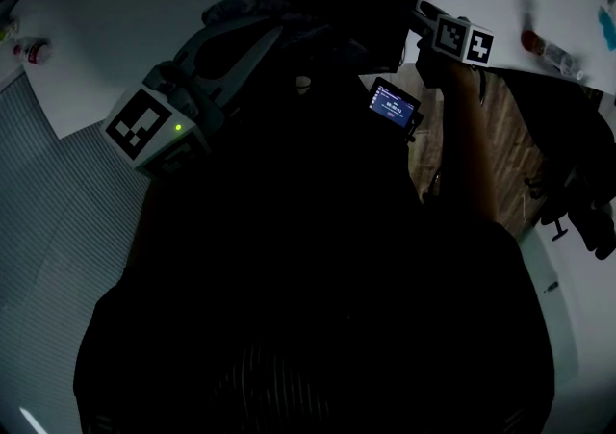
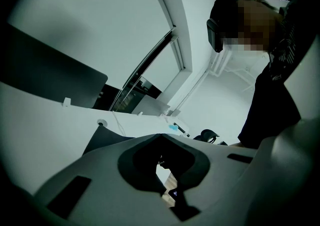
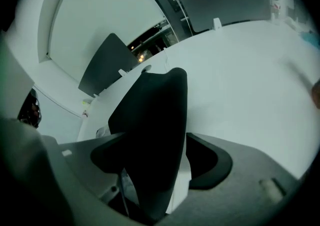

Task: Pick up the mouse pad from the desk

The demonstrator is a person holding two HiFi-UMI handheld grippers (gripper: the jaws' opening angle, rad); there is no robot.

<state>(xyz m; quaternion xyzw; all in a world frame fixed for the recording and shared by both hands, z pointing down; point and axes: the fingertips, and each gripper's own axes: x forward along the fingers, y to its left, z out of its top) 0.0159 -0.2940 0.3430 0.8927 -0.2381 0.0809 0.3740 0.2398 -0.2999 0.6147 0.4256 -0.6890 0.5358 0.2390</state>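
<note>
Though dim, mouse pad [image 3: 150, 140] between wide-apart right gripper [image 3: 161, 156] jaws; left gripper [image 2: 162, 138] closed, empty.

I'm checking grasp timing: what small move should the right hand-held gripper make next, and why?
Probably close the right hand-held gripper on the black flat mouse pad: its jaws stand wide apart with the pad between them, neither jaw pressing it, the white desk beyond.
</note>
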